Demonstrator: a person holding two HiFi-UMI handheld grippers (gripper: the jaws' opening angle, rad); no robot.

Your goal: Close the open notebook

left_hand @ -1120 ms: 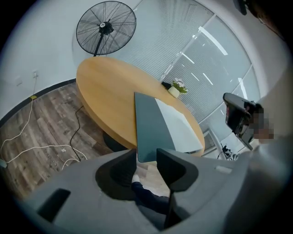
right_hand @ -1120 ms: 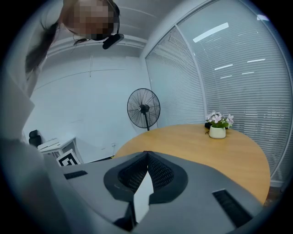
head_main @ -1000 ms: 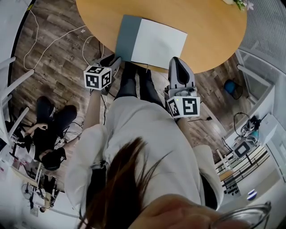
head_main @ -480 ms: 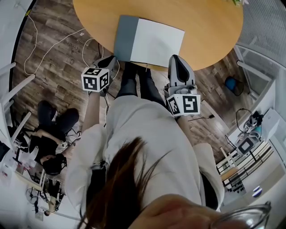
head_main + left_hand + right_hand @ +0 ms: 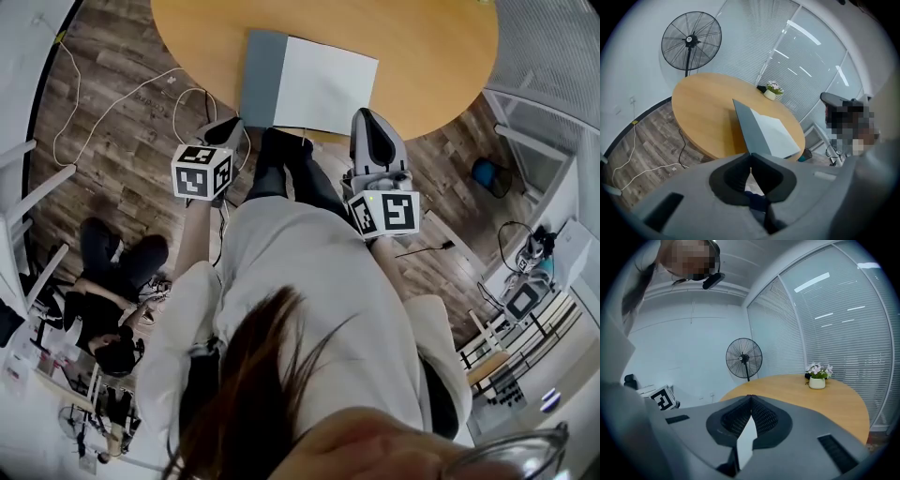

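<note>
Your open notebook lies on the round wooden table, in the upper centre of the head view, with its near edge along the table's rim. Its grey cover shows on the left and a white page on the right.

Your left gripper sits at the notebook's lower-left corner in the head view. Its jaws have just been closing and now stand together. In the left gripper view the corner of the grey cover runs straight into the seam where the pads meet, so these tongs are pinched on the cover at that corner. From there the cover widens away toward the middle of the frame, with the white page to its right.

Your right gripper is just beside the notebook's lower-right corner in the head view; contact cannot be confirmed. Its jaws are drawn together at the tip. Its view looks across the table top to a standing fan at centre and a small white flower pot on the table at the right.
</note>
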